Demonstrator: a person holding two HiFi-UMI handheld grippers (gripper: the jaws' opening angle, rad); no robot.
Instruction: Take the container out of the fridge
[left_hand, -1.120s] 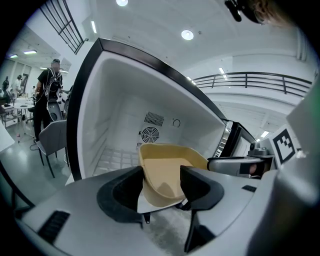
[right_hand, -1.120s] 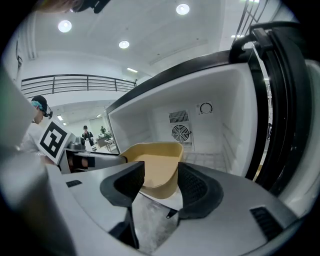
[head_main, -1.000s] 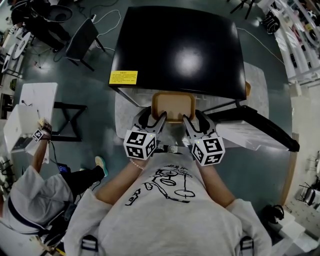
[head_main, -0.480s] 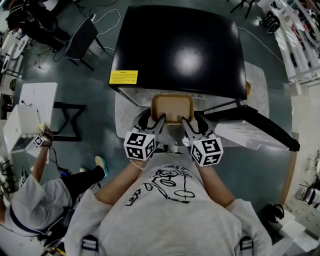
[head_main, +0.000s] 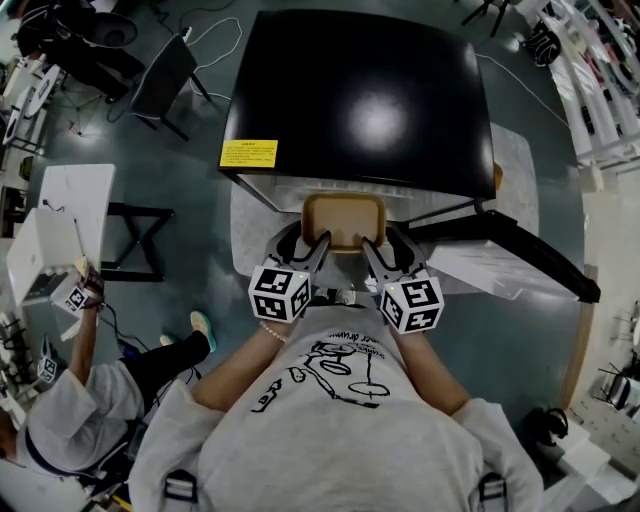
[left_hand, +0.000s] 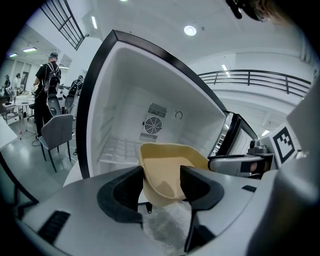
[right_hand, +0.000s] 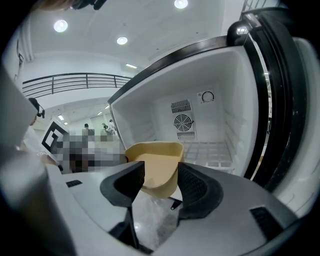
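The person stands close before a small black fridge with a white inside (head_main: 360, 100), which sits on a white marbled worktop (head_main: 250, 230). The fridge's black door (head_main: 520, 250) is swung open to the person's right side.

The tan plastic container (head_main: 345, 215), a shallow tub with rounded corners, is just outside the open mouth of the fridge, over the worktop and between the two tools. It is not on the white wire shelf (left_hand: 120, 147) inside. In the gripper views its underside appears lifted a little above the marbled surface.

The left tool (head_main: 303, 240) has its jaws narrow and closed on the near left corner of the container (left_hand: 167, 165). One black jaw is at the outer wall and the other lies across the inner side. The right tool (head_main: 385, 242) does the same on the near right corner (right_hand: 152, 170), with the container wall pinched between its two ribbed jaws. Both tools point toward the fridge, side by side and near to each other.

On the white back wall there is a round fan grille (right_hand: 184, 121). A yellow label (head_main: 247, 154) is stuck on the top of the fridge, at its front left corner.
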